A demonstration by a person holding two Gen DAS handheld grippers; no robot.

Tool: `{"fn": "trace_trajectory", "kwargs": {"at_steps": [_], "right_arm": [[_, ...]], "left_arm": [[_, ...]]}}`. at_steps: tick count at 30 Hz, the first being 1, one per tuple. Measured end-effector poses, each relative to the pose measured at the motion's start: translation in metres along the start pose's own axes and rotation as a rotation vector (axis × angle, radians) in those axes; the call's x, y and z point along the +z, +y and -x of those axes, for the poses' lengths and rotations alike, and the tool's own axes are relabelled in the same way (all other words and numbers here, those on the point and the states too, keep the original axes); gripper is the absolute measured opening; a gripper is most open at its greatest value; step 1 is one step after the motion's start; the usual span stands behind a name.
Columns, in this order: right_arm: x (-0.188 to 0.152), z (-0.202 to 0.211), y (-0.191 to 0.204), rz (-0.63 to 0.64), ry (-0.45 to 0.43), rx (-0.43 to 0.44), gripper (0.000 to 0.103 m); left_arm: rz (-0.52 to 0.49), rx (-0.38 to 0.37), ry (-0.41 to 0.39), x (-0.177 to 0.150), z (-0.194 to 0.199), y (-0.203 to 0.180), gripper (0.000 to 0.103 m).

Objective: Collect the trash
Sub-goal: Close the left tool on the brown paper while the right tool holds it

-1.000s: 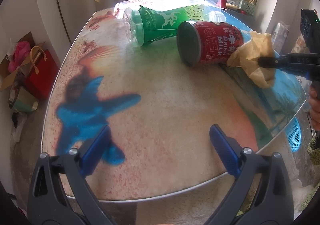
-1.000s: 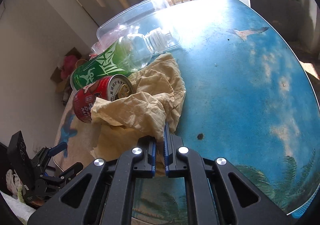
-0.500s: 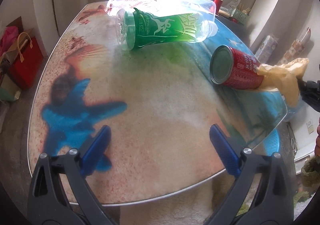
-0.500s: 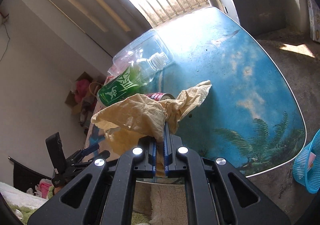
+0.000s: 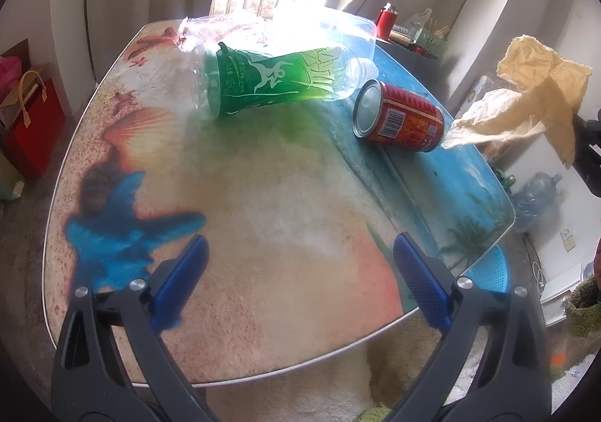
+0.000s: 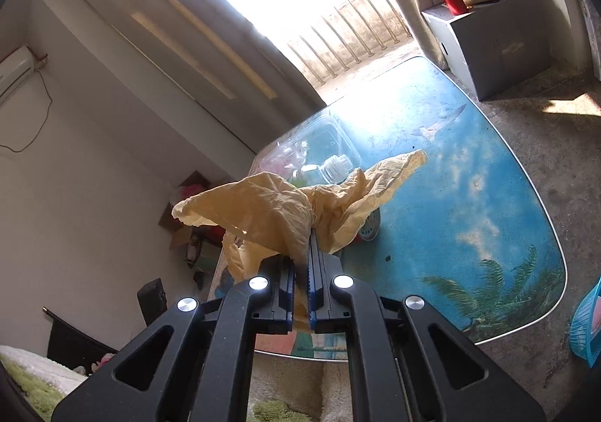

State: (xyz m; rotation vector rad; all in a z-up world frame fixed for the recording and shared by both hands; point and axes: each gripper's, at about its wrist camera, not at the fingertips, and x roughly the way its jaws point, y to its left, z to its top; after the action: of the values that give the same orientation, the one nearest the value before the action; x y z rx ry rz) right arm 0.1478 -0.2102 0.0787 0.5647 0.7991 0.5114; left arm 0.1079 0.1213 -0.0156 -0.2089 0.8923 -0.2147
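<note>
My right gripper [image 6: 300, 268] is shut on a crumpled yellow paper napkin [image 6: 278, 215], which hangs in the air above the table's right side; in the left wrist view the napkin [image 5: 526, 99] floats at the right edge. A red drink can [image 5: 402, 118] lies on its side on the beach-print table [image 5: 263, 204]. Behind the can lies a green-labelled plastic bottle [image 5: 274, 80]. A clear plastic box [image 5: 338, 27] sits at the far edge. My left gripper [image 5: 300, 272] hovers open over the near part of the table, holding nothing.
A blue mesh basket [image 6: 586, 324] stands on the floor off the table's right corner, also seen as the basket [image 5: 488, 268]. A red bag [image 5: 30, 121] and boxes sit on the floor at left. A grey cabinet [image 6: 496, 42] with a red flask stands beyond the table.
The right gripper has lifted the napkin off the table and away to the right, up from beside the can. The can rolled a little rightward. The left gripper stayed open and tilted slightly.
</note>
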Motion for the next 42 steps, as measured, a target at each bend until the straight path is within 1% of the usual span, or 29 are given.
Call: {"fn": "trace_trajectory", "kwargs": {"at_steps": [3,6,10,12,13,14,15,17,18,19,20,21,24,29,33,36,38,40,42], "right_arm": [[-0.01,-0.006,0.009,-0.006,0.06,0.066,0.006],[-0.023,-0.024,0.017,-0.005,0.142,0.103,0.006],[-0.039,-0.062,0.015,-0.03,0.268,0.089,0.006],[-0.043,-0.083,0.012,-0.036,0.315,0.066,0.006],[-0.043,-0.092,0.011,-0.033,0.331,0.052,0.006],[-0.043,-0.101,0.01,-0.031,0.344,0.046,0.006],[-0.043,-0.11,0.009,-0.032,0.353,0.045,0.006],[-0.04,-0.127,0.004,-0.025,0.365,-0.001,0.006],[-0.038,-0.135,0.001,-0.026,0.37,-0.021,0.006],[-0.036,-0.143,-0.002,-0.04,0.378,-0.017,0.006],[-0.034,-0.149,-0.005,-0.056,0.385,-0.003,0.006],[-0.032,-0.157,-0.009,-0.068,0.389,0.002,0.006],[-0.03,-0.175,-0.018,-0.081,0.407,-0.032,0.006],[-0.038,-0.197,-0.033,-0.124,0.448,-0.043,0.006],[-0.039,-0.198,-0.039,-0.152,0.454,-0.023,0.006],[-0.038,-0.199,-0.041,-0.146,0.461,-0.026,0.006],[-0.037,-0.202,-0.048,-0.187,0.471,0.003,0.006],[-0.038,-0.199,-0.056,-0.225,0.479,0.04,0.006],[-0.038,-0.2,-0.063,-0.259,0.485,0.071,0.006]], "left_arm": [[0.004,-0.028,-0.053,0.004,0.014,0.004,0.095],[0.018,-0.038,-0.095,0.011,0.027,0.011,0.095],[0.051,-0.06,-0.16,0.018,0.049,0.019,0.095],[0.056,-0.095,-0.195,0.02,0.06,0.02,0.089],[0.054,-0.123,-0.204,0.022,0.064,0.019,0.081],[0.055,-0.153,-0.206,0.023,0.067,0.018,0.077],[0.055,-0.187,-0.204,0.024,0.068,0.016,0.075],[0.05,-0.241,-0.19,0.024,0.065,0.011,0.063],[0.036,-0.255,-0.177,0.024,0.062,0.006,0.06],[0.015,-0.265,-0.165,0.024,0.059,0.0,0.054],[-0.008,-0.274,-0.157,0.023,0.056,-0.006,0.051],[-0.03,-0.28,-0.149,0.023,0.052,-0.012,0.051],[-0.083,-0.3,-0.124,0.022,0.041,-0.026,0.049],[-0.176,-0.298,-0.101,0.022,0.021,-0.048,0.049],[-0.26,-0.284,-0.082,0.024,0.002,-0.061,0.049],[-0.332,-0.274,-0.071,0.025,-0.011,-0.069,0.049],[-0.354,-0.292,-0.072,0.027,-0.015,-0.066,0.05],[-0.373,-0.285,-0.037,0.028,-0.025,-0.065,0.05],[-0.394,-0.296,-0.014,0.027,-0.032,-0.064,0.051]]}}
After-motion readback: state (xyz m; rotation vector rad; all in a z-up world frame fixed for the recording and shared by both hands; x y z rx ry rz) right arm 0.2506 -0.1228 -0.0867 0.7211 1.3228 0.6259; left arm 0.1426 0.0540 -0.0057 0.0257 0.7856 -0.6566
